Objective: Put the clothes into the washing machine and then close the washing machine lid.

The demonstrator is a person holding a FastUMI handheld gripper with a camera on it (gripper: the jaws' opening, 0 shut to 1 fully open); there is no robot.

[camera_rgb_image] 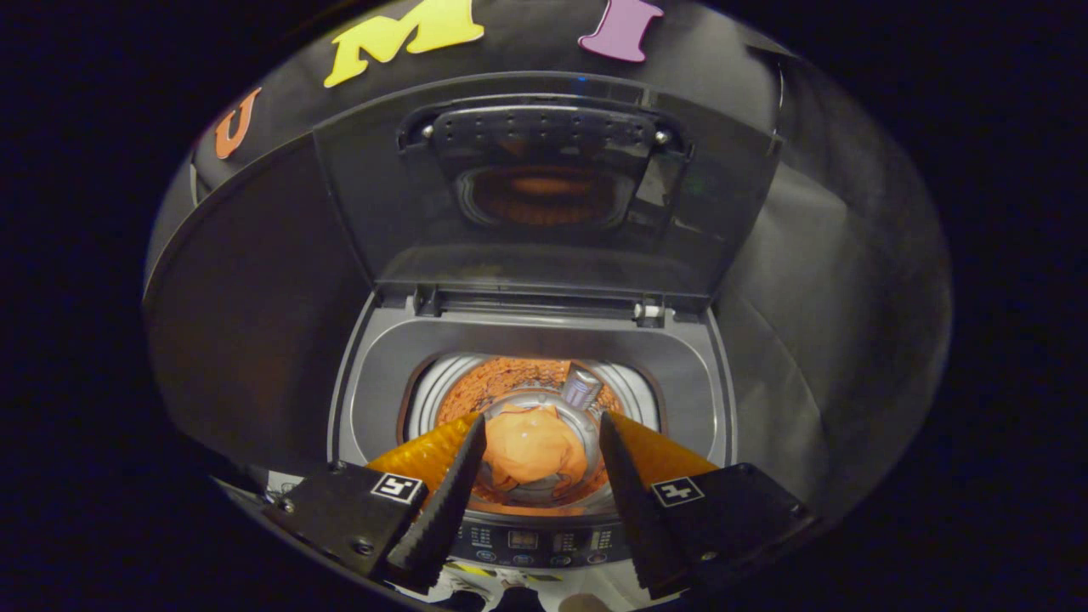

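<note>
Clothes already in the drum, lid standing open beyond the claw

The washing machine (pixel 531 399) takes up the middle of the frame, its lid (pixel 544 191) raised upright at the back, in the upper centre, hinged along the far edge of the top deck; its free edge with the handle sits highest, straight ahead and above the claw (pixel 542 459). Below it, in the lower centre, the round drum opening (pixel 531 387) faces up, and the orange clothes (pixel 534 450) lie bunched at the bottom of it, seen between the fingers but well below them. The claw hangs over the near rim by the control panel (pixel 535 540), fingers spread wide, gripping nothing. Judging from this, loading looks done; the coming move is reaching up and forward to the lid's top edge.
</note>
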